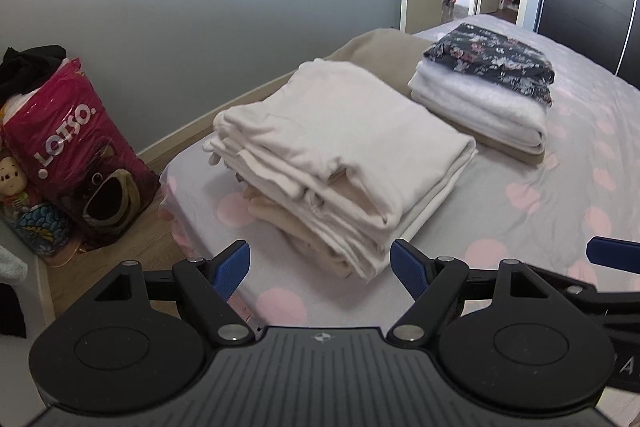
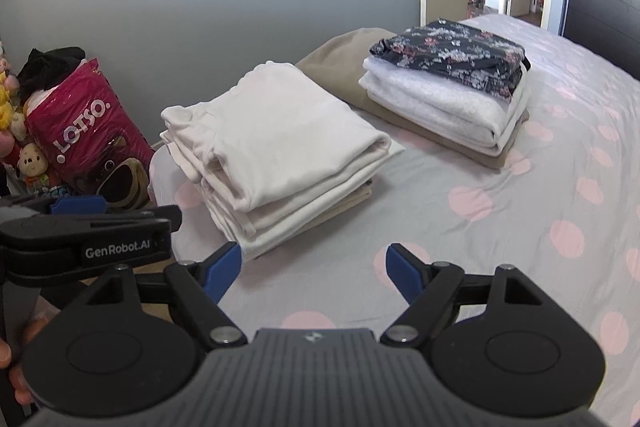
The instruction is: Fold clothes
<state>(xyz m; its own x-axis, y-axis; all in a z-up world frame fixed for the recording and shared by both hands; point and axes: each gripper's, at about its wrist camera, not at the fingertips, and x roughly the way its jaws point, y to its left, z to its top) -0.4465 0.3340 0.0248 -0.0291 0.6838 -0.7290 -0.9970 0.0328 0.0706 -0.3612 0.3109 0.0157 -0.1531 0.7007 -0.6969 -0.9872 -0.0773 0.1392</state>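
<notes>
On the floor at the left I see a pink LOTSO bag [image 1: 76, 143] standing upright against the grey wall, stuffed full, with a black garment [image 1: 30, 67] bulging out of its top and soft toys [image 2: 28, 163] crowded beside it. On the bed [image 1: 540, 211], under a grey sheet with pink dots, the cream folded stack [image 1: 332, 155] sits near the bed's left edge, several layers deep, edges a bit uneven. Beyond it, apart from it, lies a second pile [image 2: 448, 99]: a dark floral piece on top, white folds beneath, tan cloth at the bottom. My left gripper [image 1: 320, 267] hangs just short of the cream stack, angled downward, jaws spread, nothing between them. My right gripper [image 2: 314, 271] sits beside it over bare sheet, jaws spread wide and empty.
</notes>
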